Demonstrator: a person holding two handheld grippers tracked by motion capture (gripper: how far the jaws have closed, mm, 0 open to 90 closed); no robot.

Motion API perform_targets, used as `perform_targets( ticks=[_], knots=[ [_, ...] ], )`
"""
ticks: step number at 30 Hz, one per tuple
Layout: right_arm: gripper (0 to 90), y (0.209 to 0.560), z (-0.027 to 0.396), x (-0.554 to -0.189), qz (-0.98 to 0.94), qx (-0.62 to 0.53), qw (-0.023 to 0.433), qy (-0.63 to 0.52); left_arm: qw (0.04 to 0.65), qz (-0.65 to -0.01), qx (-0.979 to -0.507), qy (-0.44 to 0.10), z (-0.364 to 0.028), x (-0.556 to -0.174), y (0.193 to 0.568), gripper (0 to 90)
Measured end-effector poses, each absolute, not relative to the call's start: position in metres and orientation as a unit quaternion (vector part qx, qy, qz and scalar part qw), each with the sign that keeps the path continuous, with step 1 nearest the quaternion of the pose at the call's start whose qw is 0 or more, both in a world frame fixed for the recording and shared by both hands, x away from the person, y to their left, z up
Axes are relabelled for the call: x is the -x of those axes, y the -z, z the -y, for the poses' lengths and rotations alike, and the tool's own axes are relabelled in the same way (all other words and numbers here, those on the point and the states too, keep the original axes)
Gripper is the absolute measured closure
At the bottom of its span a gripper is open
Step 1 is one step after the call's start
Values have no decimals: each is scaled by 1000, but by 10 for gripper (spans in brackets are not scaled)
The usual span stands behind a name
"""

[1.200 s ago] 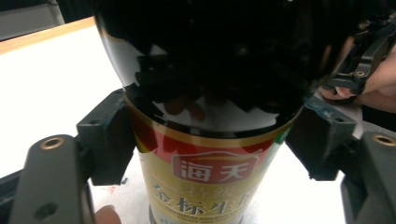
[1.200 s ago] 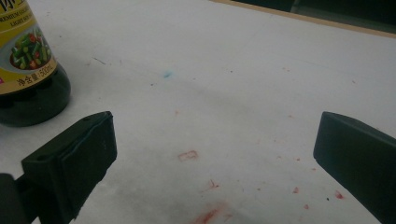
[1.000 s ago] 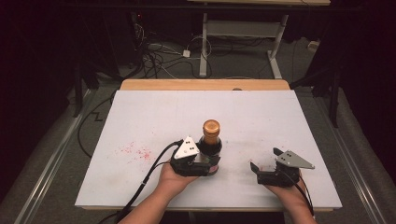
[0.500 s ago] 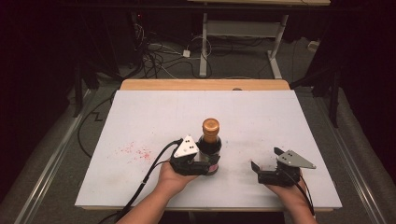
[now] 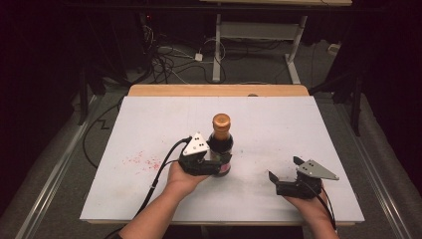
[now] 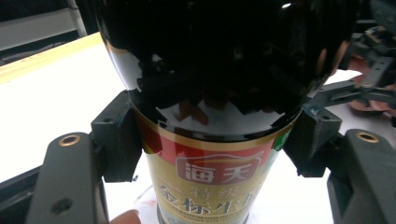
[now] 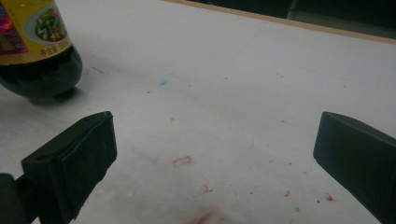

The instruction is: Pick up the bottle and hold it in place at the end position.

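Observation:
A dark sauce bottle [image 5: 221, 142] with a gold cap stands upright near the middle of the white board [image 5: 149, 119]. My left gripper [image 5: 218, 167] is shut on its lower body from the near side. In the left gripper view both pads [image 6: 116, 140] press against the bottle [image 6: 210, 182] at the top of its yellow and red label. My right gripper [image 5: 283, 168] rests low over the board to the right of the bottle, apart from it, and stands open. In the right gripper view its jaws [image 7: 215, 144] are wide with nothing between them, and the bottle's base [image 7: 37, 56] shows at the upper left.
Red stains [image 5: 144, 162] mark the board left of the left hand, and smaller red specks [image 7: 205, 217] lie under the right gripper. A wooden strip [image 5: 219, 90] borders the board's far edge. Cables [image 5: 169, 59] and a table frame [image 5: 259, 35] stand on the floor beyond.

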State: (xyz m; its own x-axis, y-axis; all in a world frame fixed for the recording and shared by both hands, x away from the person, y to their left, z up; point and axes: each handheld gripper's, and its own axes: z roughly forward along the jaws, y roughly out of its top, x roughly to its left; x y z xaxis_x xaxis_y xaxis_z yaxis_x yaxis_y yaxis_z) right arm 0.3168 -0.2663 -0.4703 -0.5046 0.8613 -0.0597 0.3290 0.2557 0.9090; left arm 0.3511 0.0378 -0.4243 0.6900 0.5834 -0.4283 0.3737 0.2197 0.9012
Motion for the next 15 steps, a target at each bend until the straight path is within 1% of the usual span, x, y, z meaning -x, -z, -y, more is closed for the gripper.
perform_targets(
  ticks=[2, 4, 5, 7, 8, 9, 15],
  knots=[
    [5, 470, 266, -317, -737, -404, 291, -458, 686, -401, -602, -76, -37, -357, 425, 291],
    [5, 470, 267, -318, -735, -406, 285, -463, 704, -417, -571, -70, -36, -367, 424, 292],
    [5, 470, 267, -318, -735, -406, 285, -464, 673, -383, -627, -84, -47, -372, 427, 292],
    [5, 470, 267, -318, -734, -405, 284, -466, 666, -381, -636, -89, -49, -376, 427, 292],
    [5, 470, 267, -318, -734, -404, 284, -466, 690, -409, -591, -83, -43, -379, 425, 292],
    [5, 470, 267, -319, -734, -404, 284, -466, 694, -416, -582, -84, -43, -386, 424, 292],
    [5, 470, 268, -319, -734, -404, 284, -466, 691, -423, -579, -91, -42, -402, 424, 292]
  ],
)
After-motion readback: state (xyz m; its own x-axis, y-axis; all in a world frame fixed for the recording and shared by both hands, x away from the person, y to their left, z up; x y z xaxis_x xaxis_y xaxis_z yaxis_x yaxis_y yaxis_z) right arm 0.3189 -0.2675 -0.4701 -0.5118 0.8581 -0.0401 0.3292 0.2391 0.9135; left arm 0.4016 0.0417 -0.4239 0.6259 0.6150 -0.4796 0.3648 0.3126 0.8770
